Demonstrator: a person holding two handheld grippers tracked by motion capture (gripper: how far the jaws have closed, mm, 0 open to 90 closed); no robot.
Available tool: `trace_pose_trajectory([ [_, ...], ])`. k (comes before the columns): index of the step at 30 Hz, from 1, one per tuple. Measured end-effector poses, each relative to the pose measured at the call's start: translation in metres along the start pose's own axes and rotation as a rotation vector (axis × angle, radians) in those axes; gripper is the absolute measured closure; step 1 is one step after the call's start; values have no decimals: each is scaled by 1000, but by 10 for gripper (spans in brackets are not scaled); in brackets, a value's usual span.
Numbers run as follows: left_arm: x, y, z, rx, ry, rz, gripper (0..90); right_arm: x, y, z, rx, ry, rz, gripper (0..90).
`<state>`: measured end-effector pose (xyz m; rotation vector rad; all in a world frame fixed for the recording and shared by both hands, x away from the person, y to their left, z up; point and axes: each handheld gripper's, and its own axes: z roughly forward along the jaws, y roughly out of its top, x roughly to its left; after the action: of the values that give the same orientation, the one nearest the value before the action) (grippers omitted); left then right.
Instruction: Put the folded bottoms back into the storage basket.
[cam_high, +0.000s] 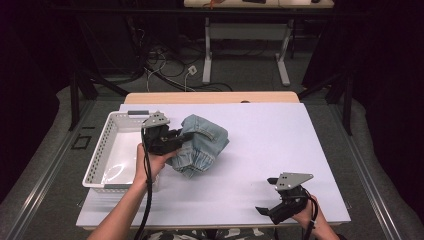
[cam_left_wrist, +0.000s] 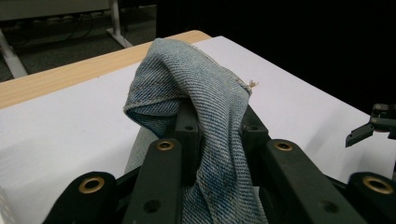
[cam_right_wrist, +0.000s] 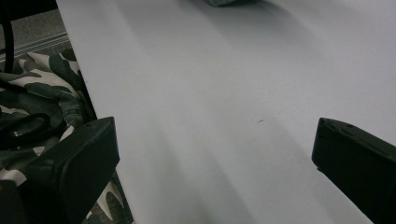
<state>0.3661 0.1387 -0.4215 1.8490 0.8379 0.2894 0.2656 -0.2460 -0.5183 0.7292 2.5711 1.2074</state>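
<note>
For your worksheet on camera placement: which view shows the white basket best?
The high view: the white basket appears whole, beside the denim garment clamped in the left gripper. The left gripper view catches perhaps its corner; the right gripper view faces bare table.

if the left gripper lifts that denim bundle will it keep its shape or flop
Probably flop: the denim bundle is soft cloth, already crumpled and folded over itself. The left gripper is shut on just one fold, so the rest would likely hang and unroll below it. It looks unlikely to slip, since the weave is coarse and the fold sits deep between the jaws.
</note>
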Motion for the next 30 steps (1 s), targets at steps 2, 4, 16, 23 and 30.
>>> trace_pose_trajectory([
  [2, 1, 1, -1, -2, 2, 1, 754, 0, 0, 0, 0, 0, -1, 5],
  [4, 1, 1, -3, -6, 4, -1, 754, 0, 0, 0, 0, 0, 1, 5],
  [16, 5, 4, -11, -26, 19, 0, 754, 0, 0, 0, 5, 1, 0, 5],
  [23, 7, 6, -16, -36, 29, -1, 754, 0, 0, 0, 5, 1, -1, 5],
  [30, 10, 7, -21, -43, 39, -4, 754, 0, 0, 0, 6, 1, -2, 5],
])
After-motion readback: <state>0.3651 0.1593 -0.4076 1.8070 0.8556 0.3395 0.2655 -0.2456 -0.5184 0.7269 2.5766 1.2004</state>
